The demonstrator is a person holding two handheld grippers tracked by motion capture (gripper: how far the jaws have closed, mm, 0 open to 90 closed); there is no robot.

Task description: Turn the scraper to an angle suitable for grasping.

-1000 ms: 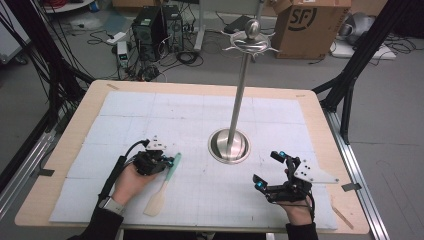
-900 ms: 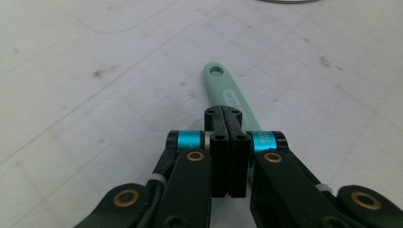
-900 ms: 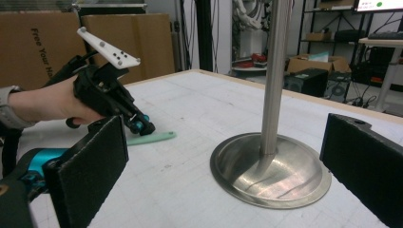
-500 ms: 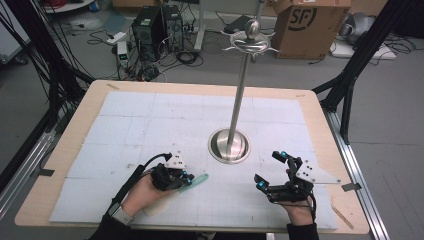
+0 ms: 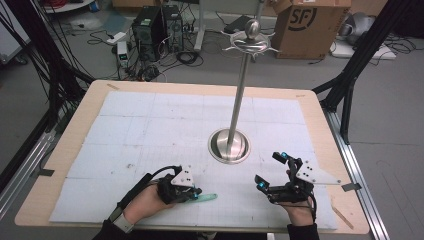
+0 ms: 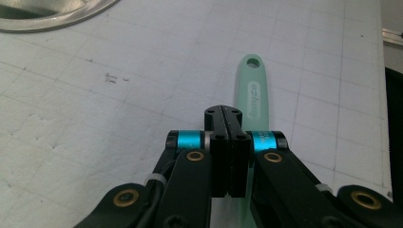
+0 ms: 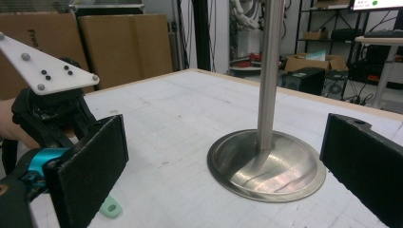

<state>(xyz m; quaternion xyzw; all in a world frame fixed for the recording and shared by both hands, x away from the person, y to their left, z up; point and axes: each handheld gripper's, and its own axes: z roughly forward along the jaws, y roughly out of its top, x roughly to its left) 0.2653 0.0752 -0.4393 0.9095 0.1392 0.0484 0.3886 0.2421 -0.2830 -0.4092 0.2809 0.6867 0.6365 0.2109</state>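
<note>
Both grippers sit low: left gripper (image 5: pixel 192 192) clamped on mint spatula (image 6: pixel 253 92), handle hole leading toward hanging stand (image 5: pixel 239 100); right gripper (image 5: pixel 272 172) spread wide, empty.

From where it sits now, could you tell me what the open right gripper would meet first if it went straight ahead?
Most likely the shiny round metal base of the tall steel stand: it lies straight ahead between the right gripper's open jaws, though the depth is uncertain.

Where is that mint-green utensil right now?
In the high view the mint-green utensil lies low on the white mat, clamped in the left gripper, its handle pointing toward the right gripper.
</note>
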